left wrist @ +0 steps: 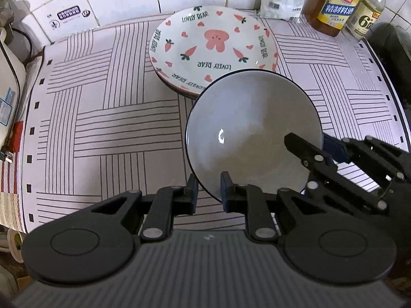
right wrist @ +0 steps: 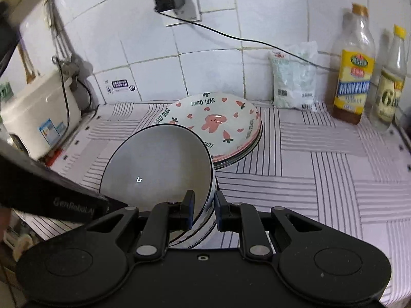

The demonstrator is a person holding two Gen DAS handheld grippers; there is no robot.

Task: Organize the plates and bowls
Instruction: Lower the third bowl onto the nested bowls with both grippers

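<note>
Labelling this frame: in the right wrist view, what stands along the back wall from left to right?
Rice cooker → wall socket → white bag → yellow-labelled bottle → clear bottle.

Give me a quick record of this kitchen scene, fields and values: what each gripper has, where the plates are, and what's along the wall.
left gripper: shut on the rim of the grey bowl
right gripper: shut on the same bowl's rim, opposite side
bowl pose: tilted, inside empty
plates: stacked on the striped mat, behind the bowl; top one has a pink bear print
back wall: white bag, two bottles
left edge: white rice cooker
</note>
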